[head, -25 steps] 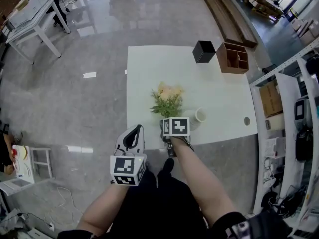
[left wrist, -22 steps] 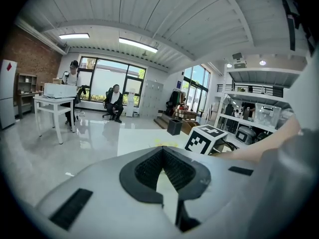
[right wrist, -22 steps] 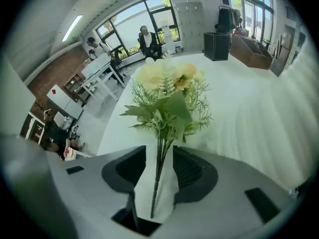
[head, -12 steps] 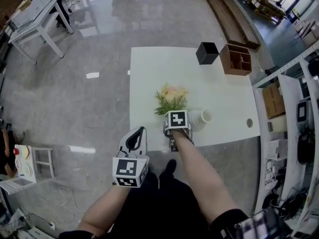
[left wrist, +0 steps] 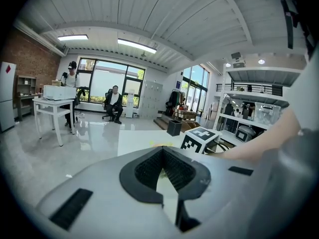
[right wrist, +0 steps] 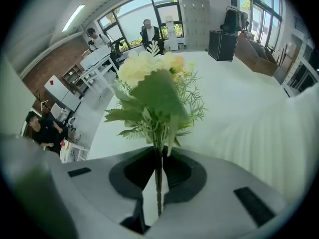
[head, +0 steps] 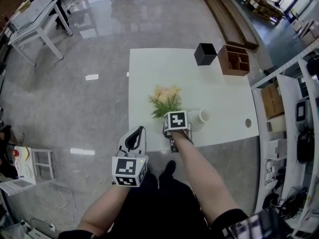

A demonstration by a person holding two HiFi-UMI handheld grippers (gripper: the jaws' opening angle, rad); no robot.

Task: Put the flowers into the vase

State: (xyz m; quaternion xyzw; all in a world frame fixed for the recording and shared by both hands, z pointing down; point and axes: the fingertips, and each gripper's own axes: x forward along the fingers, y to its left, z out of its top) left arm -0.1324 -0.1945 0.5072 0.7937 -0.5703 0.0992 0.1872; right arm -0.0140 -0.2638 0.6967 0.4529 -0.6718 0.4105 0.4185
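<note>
R hand-held gripper [right wrist: 158,158], jaws just closing, pinches flowers [right wrist: 154,83] by stem; L hand-held gripper [left wrist: 162,156] jaws together.

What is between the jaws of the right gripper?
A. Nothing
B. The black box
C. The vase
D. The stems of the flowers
D: in the right gripper view, the stems of the flowers stand pinched between the jaws of the right gripper, which have just been closing on them.
</note>
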